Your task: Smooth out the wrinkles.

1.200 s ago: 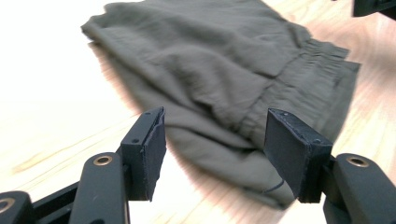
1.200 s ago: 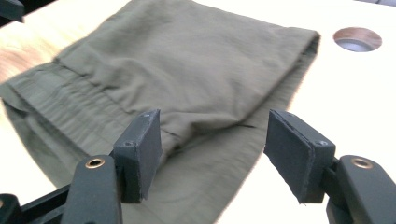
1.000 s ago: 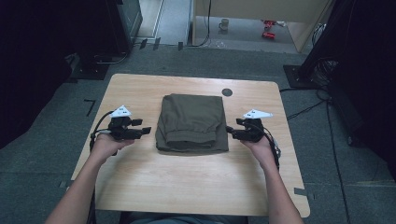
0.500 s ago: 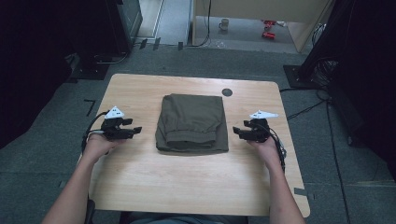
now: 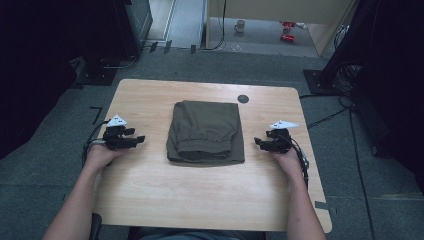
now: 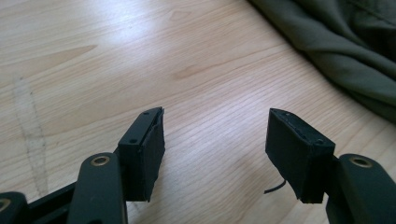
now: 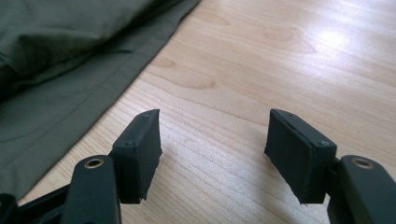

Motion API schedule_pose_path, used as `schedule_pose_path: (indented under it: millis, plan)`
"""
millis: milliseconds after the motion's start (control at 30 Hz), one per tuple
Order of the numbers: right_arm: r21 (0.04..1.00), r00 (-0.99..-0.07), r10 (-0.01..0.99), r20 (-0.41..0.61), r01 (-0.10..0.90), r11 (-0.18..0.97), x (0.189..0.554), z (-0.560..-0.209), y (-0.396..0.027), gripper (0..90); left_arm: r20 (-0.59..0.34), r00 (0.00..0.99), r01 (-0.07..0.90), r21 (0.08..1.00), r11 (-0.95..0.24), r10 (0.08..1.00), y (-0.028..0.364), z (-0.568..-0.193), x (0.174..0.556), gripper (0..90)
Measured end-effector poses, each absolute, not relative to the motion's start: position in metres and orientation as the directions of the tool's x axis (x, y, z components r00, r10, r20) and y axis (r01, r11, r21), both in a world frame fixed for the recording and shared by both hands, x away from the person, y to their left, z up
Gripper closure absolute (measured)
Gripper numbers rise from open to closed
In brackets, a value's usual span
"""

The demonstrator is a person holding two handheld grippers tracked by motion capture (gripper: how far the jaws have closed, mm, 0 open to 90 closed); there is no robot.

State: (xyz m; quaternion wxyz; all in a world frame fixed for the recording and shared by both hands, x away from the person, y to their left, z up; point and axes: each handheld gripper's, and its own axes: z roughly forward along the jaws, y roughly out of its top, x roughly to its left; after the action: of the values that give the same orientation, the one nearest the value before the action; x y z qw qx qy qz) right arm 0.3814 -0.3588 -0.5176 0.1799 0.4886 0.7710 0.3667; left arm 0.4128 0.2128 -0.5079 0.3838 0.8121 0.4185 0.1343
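Observation:
A folded olive-green garment (image 5: 206,131) lies in the middle of the wooden table (image 5: 150,195). My left gripper (image 5: 139,139) rests low over the table to the garment's left, jaws open and empty, pointing toward it. In the left gripper view the gripper (image 6: 215,135) has bare wood between its pads and the garment (image 6: 345,42) lies off at the upper right. My right gripper (image 5: 257,142) sits just right of the garment, open and empty. In the right gripper view the gripper (image 7: 212,135) is over wood, with the garment's edge (image 7: 70,70) at the left.
A small dark round hole (image 5: 243,99) marks the table's far side. Black stands and cables (image 5: 345,60) crowd the floor at the right, dark equipment (image 5: 120,35) at the far left. A mug (image 5: 240,25) stands on the floor beyond.
Both hands have moved outward from the garment and lower toward the table; the left went farther left, the right farther right. Jaw gaps look the same.

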Motion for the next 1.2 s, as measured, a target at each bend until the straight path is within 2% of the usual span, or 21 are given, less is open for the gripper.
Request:
schedule_pose_path:
  millis: [100, 267, 367, 500, 800, 1067, 1133, 1200]
  plan:
    - [0.738, -0.466, 0.884, 0.036, 0.609, 0.291, 0.3811, -0.5203, -0.3566, 33.1, -0.093, 0.609, 0.578, 0.733, -0.36, 0.788, 0.2147, -0.5116, 0.4137, 37.1]
    - [0.751, -0.451, 0.892, 0.034, 0.601, 0.275, 0.3822, -0.5234, -0.3598, 26.6, -0.073, 0.619, 0.556, 0.744, -0.371, 0.782, 0.2168, -0.5137, 0.4133, 36.0]
    - [0.749, -0.44, 0.898, 0.033, 0.605, 0.269, 0.3827, -0.5236, -0.3597, 24.2, -0.08, 0.625, 0.546, 0.755, -0.362, 0.776, 0.2184, -0.5158, 0.4134, 29.9]
    - [0.748, -0.44, 0.898, 0.033, 0.606, 0.269, 0.3827, -0.5236, -0.359, 23.6, -0.081, 0.601, 0.559, 0.754, -0.345, 0.795, 0.2191, -0.5158, 0.4141, 28.6]
    - [0.746, -0.433, 0.901, 0.033, 0.611, 0.266, 0.3823, -0.5237, -0.3569, 21.6, -0.039, 0.605, 0.545, 0.749, -0.377, 0.796, 0.215, -0.5162, 0.4127, 26.9]
    - [0.745, -0.431, 0.902, 0.033, 0.612, 0.265, 0.3821, -0.5237, -0.3561, 20.5, -0.043, 0.6, 0.548, 0.75, -0.372, 0.798, 0.2154, -0.5162, 0.4129, 26.9]
    - [0.741, -0.425, 0.905, 0.033, 0.618, 0.263, 0.3821, -0.5237, -0.3556, 16.3, -0.041, 0.6, 0.548, 0.749, -0.373, 0.799, 0.2153, -0.5162, 0.4128, 26.8]
    - [0.733, -0.368, 0.929, 0.032, 0.641, 0.229, 0.3813, -0.5242, -0.3531, 11.4, -0.04, 0.594, 0.551, 0.748, -0.37, 0.804, 0.2152, -0.5162, 0.4128, 26.5]
